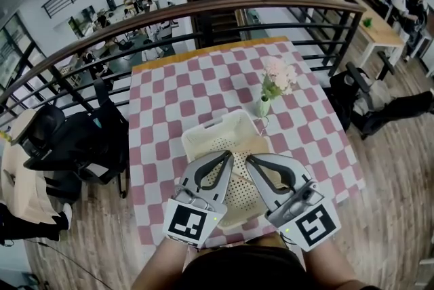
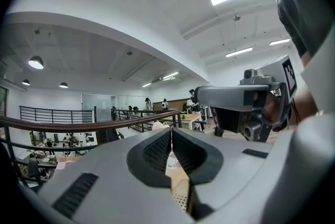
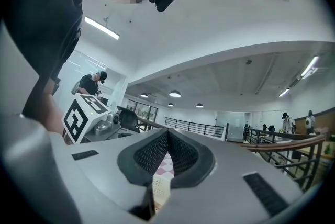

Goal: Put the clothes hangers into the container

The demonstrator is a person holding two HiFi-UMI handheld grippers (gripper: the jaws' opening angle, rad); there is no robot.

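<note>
A cream perforated container (image 1: 198, 132) sits in the middle of the checkered table (image 1: 169, 89); what I see of its inside holds nothing. No clothes hanger shows in any view. Both grippers hover side by side over the container's near half, pointing away from me. The left gripper (image 1: 228, 154) has its jaws together with nothing between them, as its own view confirms (image 2: 171, 130). My right gripper (image 1: 249, 158) is likewise shut and empty (image 3: 167, 132). A bit of the container shows under each pair of jaws (image 2: 181, 194) (image 3: 159, 187).
A small green vase (image 1: 263, 106) with pale pink flowers (image 1: 280, 74) stands just beyond the container's far right corner. A curved wooden railing (image 1: 203, 7) runs behind the table. Black chairs (image 1: 74, 139) stand on the left, dark bags (image 1: 358, 97) on the right.
</note>
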